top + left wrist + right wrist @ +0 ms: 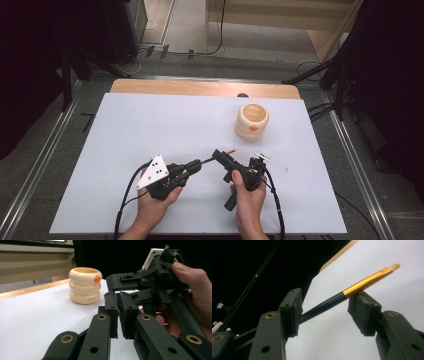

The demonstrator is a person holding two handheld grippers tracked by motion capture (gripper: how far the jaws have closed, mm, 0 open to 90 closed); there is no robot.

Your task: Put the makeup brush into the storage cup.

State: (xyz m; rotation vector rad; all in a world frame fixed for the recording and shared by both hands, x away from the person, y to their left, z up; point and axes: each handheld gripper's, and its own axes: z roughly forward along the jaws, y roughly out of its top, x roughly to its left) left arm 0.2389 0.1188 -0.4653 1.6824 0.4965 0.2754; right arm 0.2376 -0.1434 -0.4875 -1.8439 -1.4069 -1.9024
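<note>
Right now your left gripper's (196, 165) fingers (111, 312) are pressed together, and a sliver of something dark blue shows between their pads; it looks like the tail of the brush handle, though I can't tell that for certain. Your right gripper's (220, 156) fingers (292, 310) stand apart with the brush (352, 288) lying slantwise between them: its dark handle rests against the inner edge of one pad, the gold ferrule passes just over the top corner of the other, and the pale tip points out over the white counter (165, 125). Neither pad really presses on it, so the right side looks more like a loose cradle than a grip. Both grippers meet low over the near middle of the counter, with the cream ringed holder (251, 121) well apart, farther back and to your right. The risk from here is the handover: if you let go with the left before the right closes squarely, the slanted brush could pivot, slide out and drop. Closing on the smooth ferrule instead of the handle could also squirt it sideways.
</note>
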